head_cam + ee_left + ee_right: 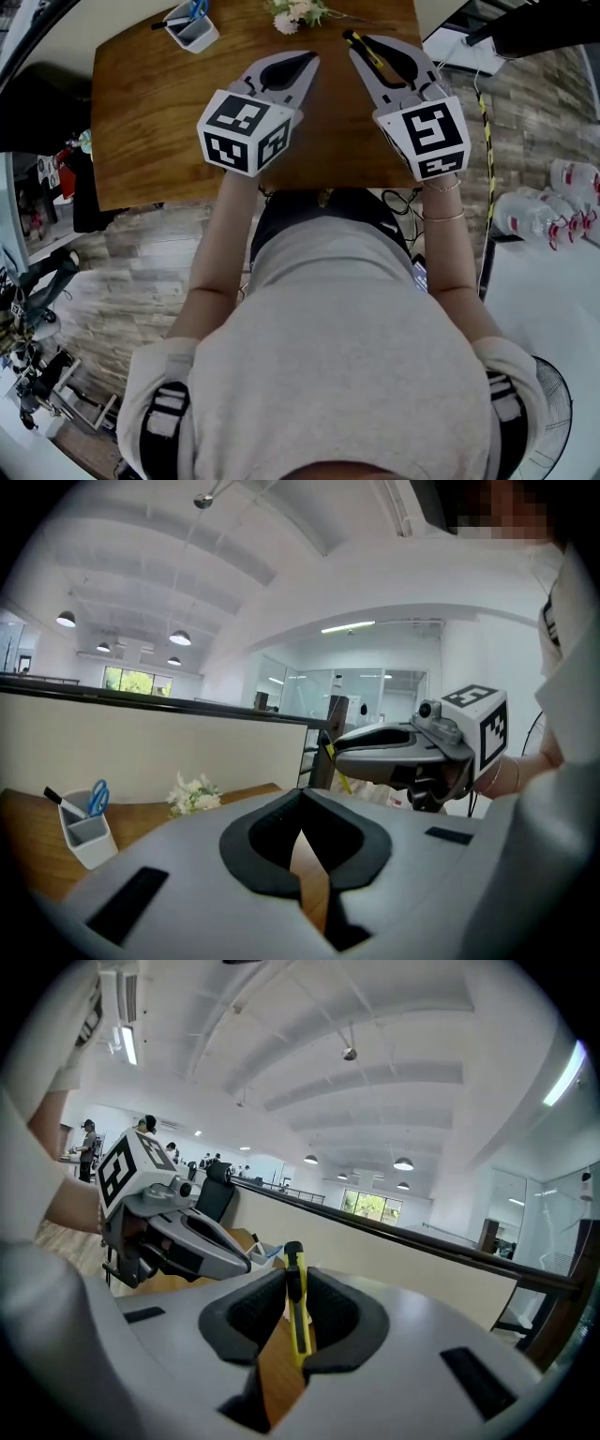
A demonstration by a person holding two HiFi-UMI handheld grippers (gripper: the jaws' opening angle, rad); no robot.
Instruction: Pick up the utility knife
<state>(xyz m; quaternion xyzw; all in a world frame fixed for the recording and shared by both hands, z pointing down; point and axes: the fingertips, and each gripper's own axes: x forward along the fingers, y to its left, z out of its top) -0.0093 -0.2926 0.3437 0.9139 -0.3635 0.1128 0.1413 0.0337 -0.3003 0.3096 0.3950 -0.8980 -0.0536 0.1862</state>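
The right tool [364, 45] [292, 1283] was closed on the knife [367, 52] [298, 1316]. Both pads pressed on the yellow body.

- **Position of the knife:** it sat between the jaws of the right tool and did not lie on the worktop [159, 141]. It appeared clear of the surface.
- **Long axis:** it ran roughly along the jaws. The front end projected just past the tips, and the rest ran back toward the tool's throat.
- **Left tool** [305, 61] [302, 799]**:** its jaw tips met with nothing between them. It hung beside the right tool, apart from the knife.

The pick-up was judged largely complete. Any further move depended on the right tool alone, because the knife was already in its grip. The grip had to hold across the narrow body so the knife did not pivot.
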